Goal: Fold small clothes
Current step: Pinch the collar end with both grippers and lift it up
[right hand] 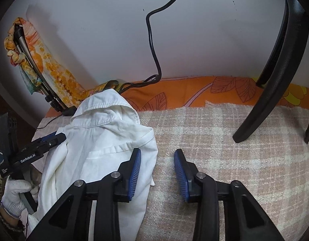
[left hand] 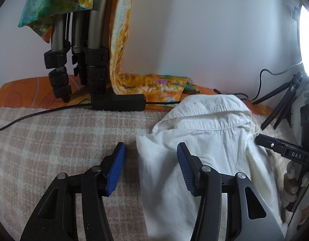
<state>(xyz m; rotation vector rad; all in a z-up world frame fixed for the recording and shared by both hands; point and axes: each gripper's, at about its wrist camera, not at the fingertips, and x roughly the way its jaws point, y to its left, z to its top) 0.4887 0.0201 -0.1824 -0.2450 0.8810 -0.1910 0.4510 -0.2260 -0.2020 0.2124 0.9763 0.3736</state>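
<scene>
Folding is mid-way — crumpled white cotton collared shirt lies centre-frame on the checked beige woollen blanket, left gripper and right gripper both spread, empty, needing a fresh edge grasp.

White shirt: lower hem cut off by the bottom edge in both views; near part covered by the left gripper's right finger. Sleeves not made out. Tripod top hidden under the floral scarf and cut by the top edge. Ring light cut by the right edge. Cable upper end lost at the frame top. Right gripper seen only partly at the frame edge; finger spacing not readable there.
</scene>
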